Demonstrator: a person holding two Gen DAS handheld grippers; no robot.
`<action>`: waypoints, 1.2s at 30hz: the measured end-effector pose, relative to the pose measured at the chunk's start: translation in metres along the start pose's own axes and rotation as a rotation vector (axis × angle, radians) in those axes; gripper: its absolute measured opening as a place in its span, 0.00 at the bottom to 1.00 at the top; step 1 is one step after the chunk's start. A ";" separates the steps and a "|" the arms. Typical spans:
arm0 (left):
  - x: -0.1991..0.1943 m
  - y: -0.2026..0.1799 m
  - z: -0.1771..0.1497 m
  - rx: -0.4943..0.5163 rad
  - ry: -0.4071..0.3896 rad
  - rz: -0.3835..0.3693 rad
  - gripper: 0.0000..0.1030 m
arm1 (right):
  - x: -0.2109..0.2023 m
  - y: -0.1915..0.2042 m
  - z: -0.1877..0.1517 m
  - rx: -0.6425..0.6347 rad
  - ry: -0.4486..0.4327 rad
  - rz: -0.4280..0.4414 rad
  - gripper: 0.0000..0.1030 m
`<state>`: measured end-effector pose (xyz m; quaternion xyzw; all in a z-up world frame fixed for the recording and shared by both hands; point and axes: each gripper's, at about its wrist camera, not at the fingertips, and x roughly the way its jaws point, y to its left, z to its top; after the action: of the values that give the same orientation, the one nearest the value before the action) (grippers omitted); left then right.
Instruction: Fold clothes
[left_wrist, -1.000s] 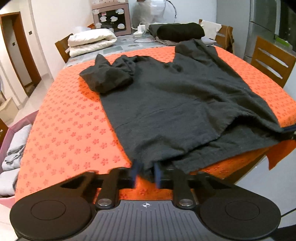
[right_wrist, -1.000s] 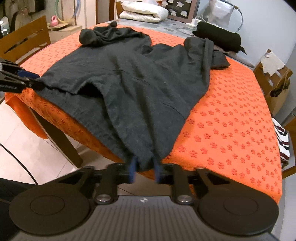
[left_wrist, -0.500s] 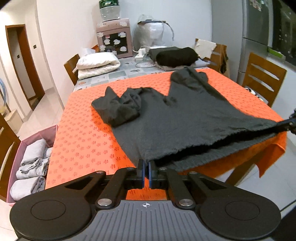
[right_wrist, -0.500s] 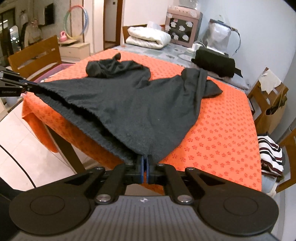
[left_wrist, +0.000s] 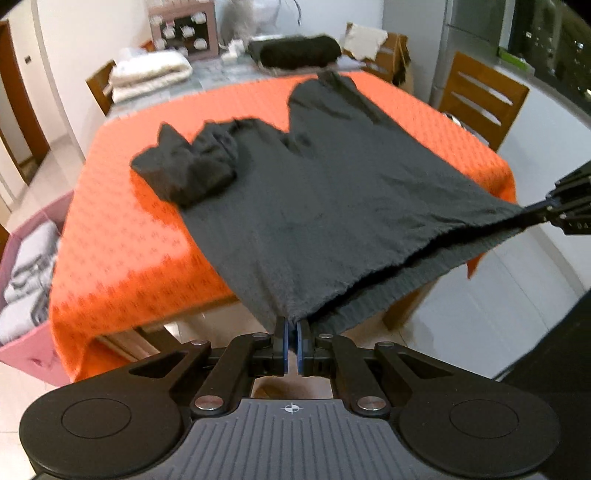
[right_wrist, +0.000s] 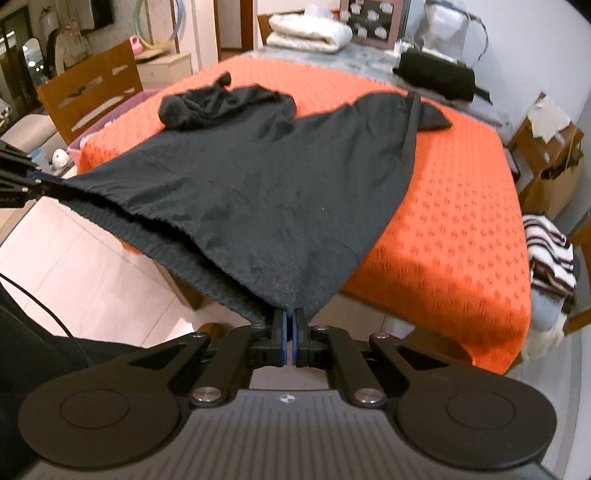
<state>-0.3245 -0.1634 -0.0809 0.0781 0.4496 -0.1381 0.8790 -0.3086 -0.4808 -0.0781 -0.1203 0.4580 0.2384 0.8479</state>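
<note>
Dark grey sweater (left_wrist: 332, 206); orange flower-patterned tablecloth (left_wrist: 147, 236); black grippers with blue pads (left_wrist: 282, 345).

White walls (left_wrist: 74, 55) and pale tiled floor (right_wrist: 92, 273); wooden chairs (left_wrist: 480, 96) stand around the orange-clothed counter (left_wrist: 122, 236); a brown door (left_wrist: 14, 96) at left.

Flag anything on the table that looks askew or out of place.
The sweater's left sleeve lies bunched in a heap on the orange cloth instead of flat. The right sleeve is folded over. Both grippers grip the hem.
</note>
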 end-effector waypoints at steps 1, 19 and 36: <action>0.002 0.001 -0.001 0.000 0.006 -0.011 0.07 | 0.002 0.000 -0.002 0.001 0.011 0.002 0.04; 0.013 0.086 0.049 -0.026 -0.127 0.091 0.45 | 0.025 -0.002 0.053 0.039 -0.037 0.017 0.32; 0.088 0.208 0.113 -0.183 -0.126 0.012 0.47 | 0.075 0.019 0.176 0.144 -0.113 0.023 0.32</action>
<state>-0.1228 -0.0106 -0.0837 -0.0086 0.4036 -0.0958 0.9099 -0.1568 -0.3682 -0.0431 -0.0401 0.4268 0.2210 0.8760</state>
